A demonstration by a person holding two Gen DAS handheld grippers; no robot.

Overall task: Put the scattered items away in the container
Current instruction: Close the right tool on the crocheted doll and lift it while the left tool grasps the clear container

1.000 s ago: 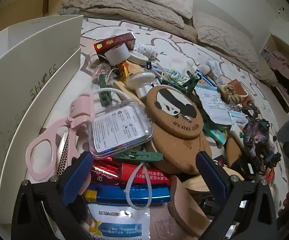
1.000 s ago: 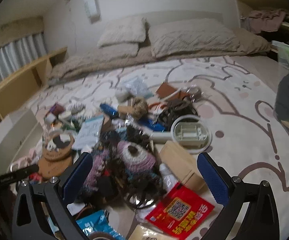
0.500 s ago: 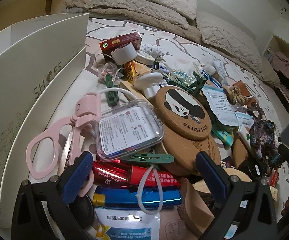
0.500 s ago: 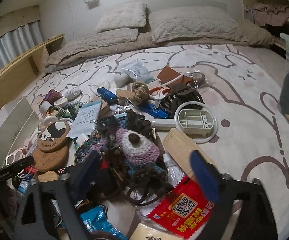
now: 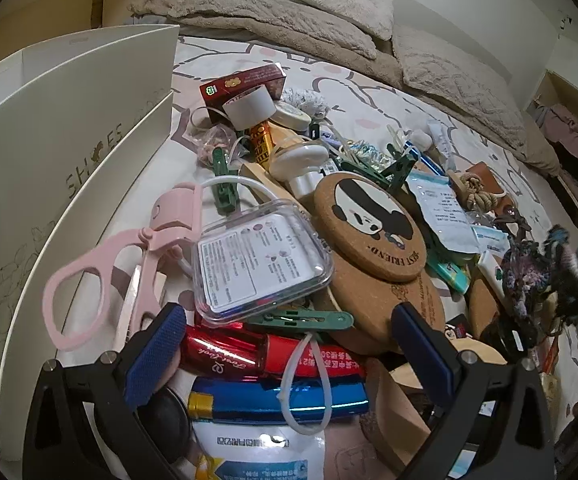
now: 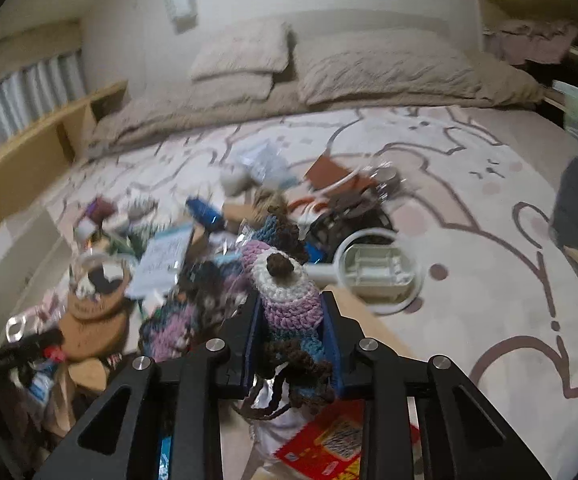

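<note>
A white cardboard box (image 5: 61, 148) printed "SHOES" stands at the left edge of a cluttered bed (image 6: 469, 280). A round cork coaster (image 5: 369, 226) with a panda reads "BEST FRIEND". The left hand-held gripper (image 5: 285, 356) hovers wide open over red and blue foil tubes, gripping nothing. The right hand-held gripper (image 6: 291, 332) has just been closing, and its blue pads now squeeze a purple, white and brown crocheted toy (image 6: 285, 300) above the pile.

We see a crocheted piece (image 6: 289, 300) banded white, lilac and, we think, teal through the blur, topped brown; near left, pink scissors (image 5: 101, 276); a cork coaster (image 5: 369, 224) printed with a black-and-white panda.
</note>
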